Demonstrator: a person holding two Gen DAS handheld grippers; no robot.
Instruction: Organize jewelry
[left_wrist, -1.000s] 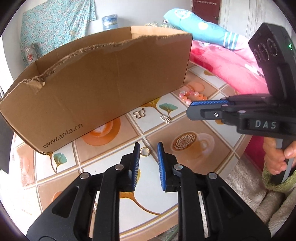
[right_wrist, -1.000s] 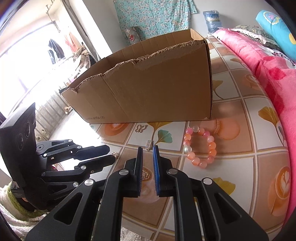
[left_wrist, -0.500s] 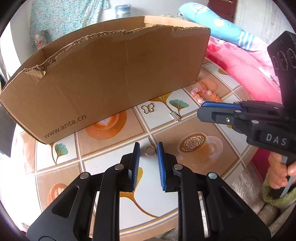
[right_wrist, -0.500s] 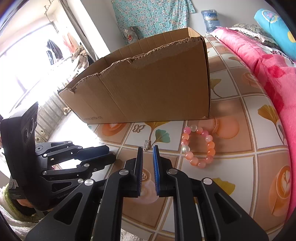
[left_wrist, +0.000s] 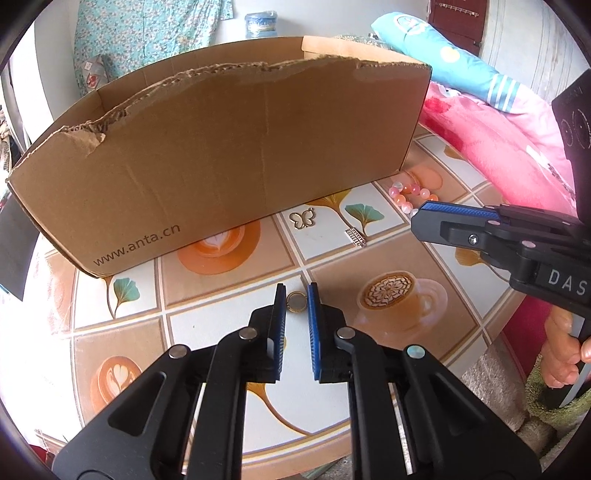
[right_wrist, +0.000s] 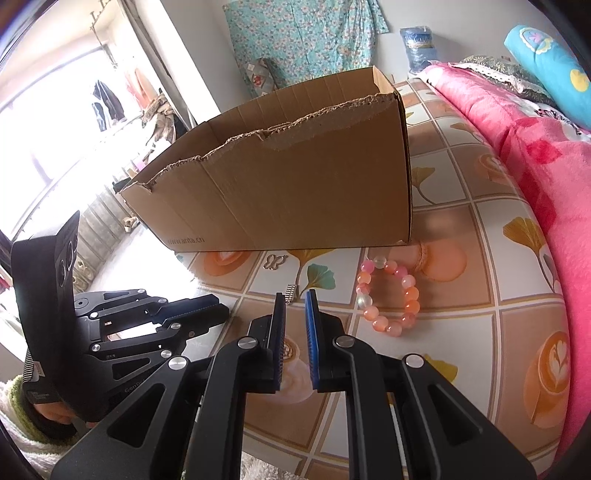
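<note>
A small gold ring (left_wrist: 296, 301) lies on the tabletop between the tips of my left gripper (left_wrist: 296, 295), which is open with a narrow gap and does not touch it. A butterfly pendant (left_wrist: 303, 219) and a small silver clasp (left_wrist: 355, 236) lie in front of a cardboard box (left_wrist: 229, 155). A pink bead bracelet (right_wrist: 388, 295) lies right of the box. My right gripper (right_wrist: 295, 301) is open with a narrow gap and empty, hovering near the clasp (right_wrist: 291, 292). It also shows in the left wrist view (left_wrist: 419, 218).
The table (left_wrist: 406, 258) has a tiled coffee-and-leaf pattern and a rounded front edge. A pink blanket (right_wrist: 535, 155) and a blue pillow (left_wrist: 443, 62) lie to the right. The open box (right_wrist: 295, 184) fills the back of the table.
My left gripper has moved forward so the gold ring now sits between its fingertips. The right gripper has drifted slightly and stays just above the table.
</note>
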